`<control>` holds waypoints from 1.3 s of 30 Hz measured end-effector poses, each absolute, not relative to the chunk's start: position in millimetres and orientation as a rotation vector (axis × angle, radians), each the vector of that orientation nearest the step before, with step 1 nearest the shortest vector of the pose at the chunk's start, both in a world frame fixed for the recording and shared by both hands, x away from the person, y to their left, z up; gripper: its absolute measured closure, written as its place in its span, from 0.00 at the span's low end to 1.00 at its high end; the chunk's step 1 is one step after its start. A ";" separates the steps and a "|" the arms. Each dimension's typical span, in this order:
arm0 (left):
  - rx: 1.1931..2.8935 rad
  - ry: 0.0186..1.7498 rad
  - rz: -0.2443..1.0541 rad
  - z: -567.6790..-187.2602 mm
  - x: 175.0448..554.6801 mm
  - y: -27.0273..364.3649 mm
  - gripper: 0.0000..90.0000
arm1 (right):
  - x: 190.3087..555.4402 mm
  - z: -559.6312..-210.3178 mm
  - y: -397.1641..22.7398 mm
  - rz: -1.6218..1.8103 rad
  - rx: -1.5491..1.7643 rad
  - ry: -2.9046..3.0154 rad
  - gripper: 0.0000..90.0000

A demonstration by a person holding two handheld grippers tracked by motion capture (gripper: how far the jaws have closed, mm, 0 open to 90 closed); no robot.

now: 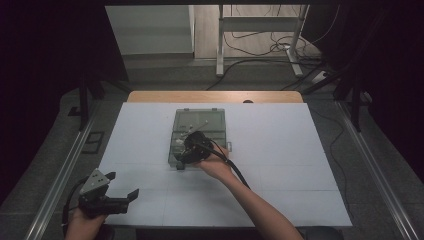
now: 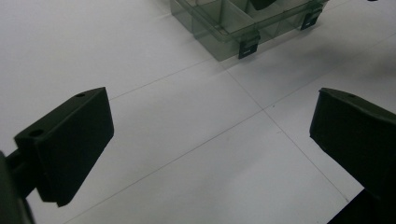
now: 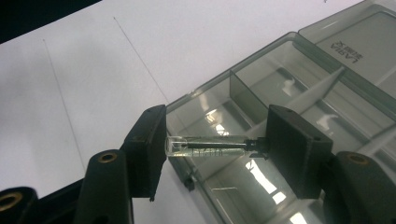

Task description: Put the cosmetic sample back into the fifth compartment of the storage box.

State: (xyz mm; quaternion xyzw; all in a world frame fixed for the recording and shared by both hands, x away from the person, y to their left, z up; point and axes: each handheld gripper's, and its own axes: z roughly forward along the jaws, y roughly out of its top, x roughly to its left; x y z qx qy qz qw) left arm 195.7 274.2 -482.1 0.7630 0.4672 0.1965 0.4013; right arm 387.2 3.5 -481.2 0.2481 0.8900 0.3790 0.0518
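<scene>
Vial: a small clear glass vial [image 3: 208, 145] with a dark stem running inside it and a dark cap at one end, lying level and crosswise between the two black jaws of the right gripper, glass base against one pad and cap against the other
Vial's place: held in the air just above the near corner compartment of the case, close to the case's rim, not resting on anything that can be seen
Case: a shallow smoke-grey clear plastic compartment case [image 1: 181, 127] with thin dividers and small latches on its near edge, lying flat near the middle of the white table [image 1: 280, 150]; its lid lies open flat on the far side
Inside the case: slim white pointed pieces [image 3: 317, 91] lie in the compartments beyond the vial; what they are cannot be told
Right gripper: the right gripper [image 1: 192, 147] is over the near part of the case, jaws pinching the vial end to end
Left gripper: the left gripper [image 1: 122, 187] is at the near left corner of the table, well apart from the case, jaws spread wide with nothing between them, bare table beneath
Lettering: faint marks on the vial glass and a printed label on the lid, too small to read
</scene>
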 end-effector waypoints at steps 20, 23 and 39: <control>1.936 1.174 0.498 -482.0 195.2 274.1 0.00 | 394.6 -492.3 25.0 1.107 0.743 2.694 0.39; 1.937 1.174 0.501 -481.9 195.2 274.1 0.00 | 394.4 -492.0 24.6 1.100 0.747 2.698 0.39; 1.937 1.176 0.499 -482.1 195.5 273.6 0.00 | 383.2 -486.3 11.2 1.076 0.724 2.726 0.32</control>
